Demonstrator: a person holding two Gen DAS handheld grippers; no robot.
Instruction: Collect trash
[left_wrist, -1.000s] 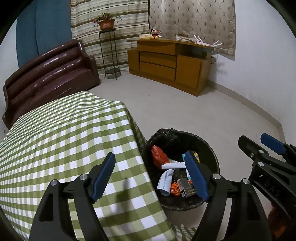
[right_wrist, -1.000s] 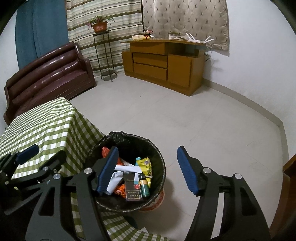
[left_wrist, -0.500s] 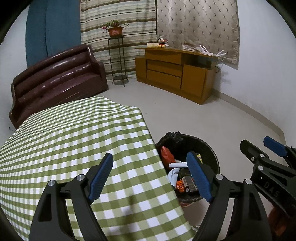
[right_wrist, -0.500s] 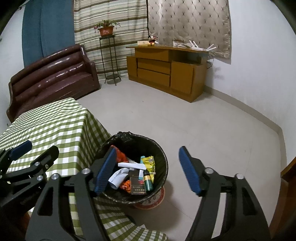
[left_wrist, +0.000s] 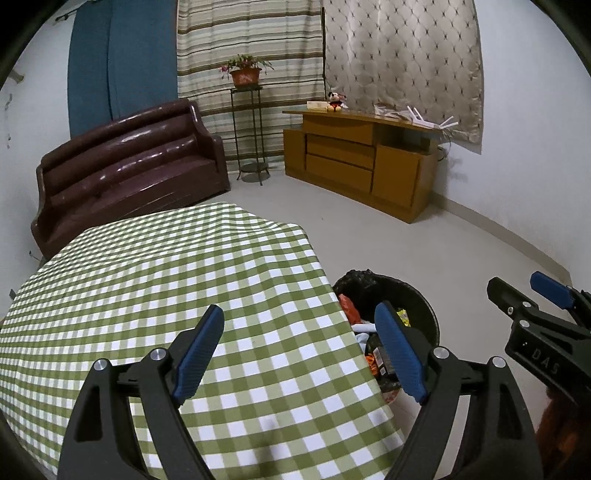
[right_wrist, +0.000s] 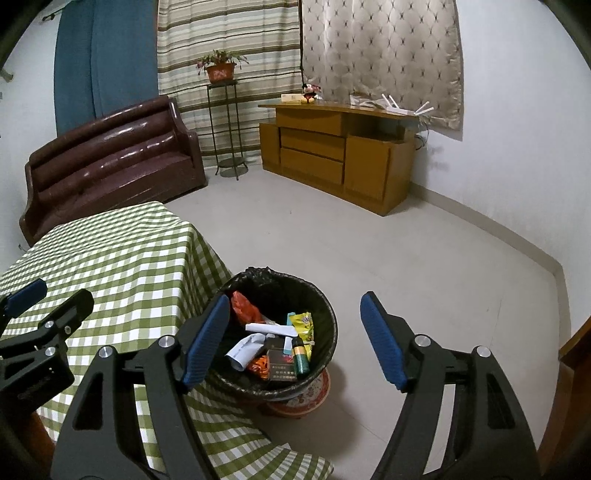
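Left wrist view: we've pulled both released hand-held grippers (left_wrist: 301, 352) (right_wrist: 295, 338) back from the trash bin (right_wrist: 325, 314) — jaws just widened, empty.

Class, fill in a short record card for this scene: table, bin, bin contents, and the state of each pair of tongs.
table: green checked cloth, nothing on the part in view
bin: black-lined bin on the floor beside the table
bin contents: wrappers, paper, a small green bottle, a dark box
left tongs: open, holding nothing
right tongs: open, holding nothing
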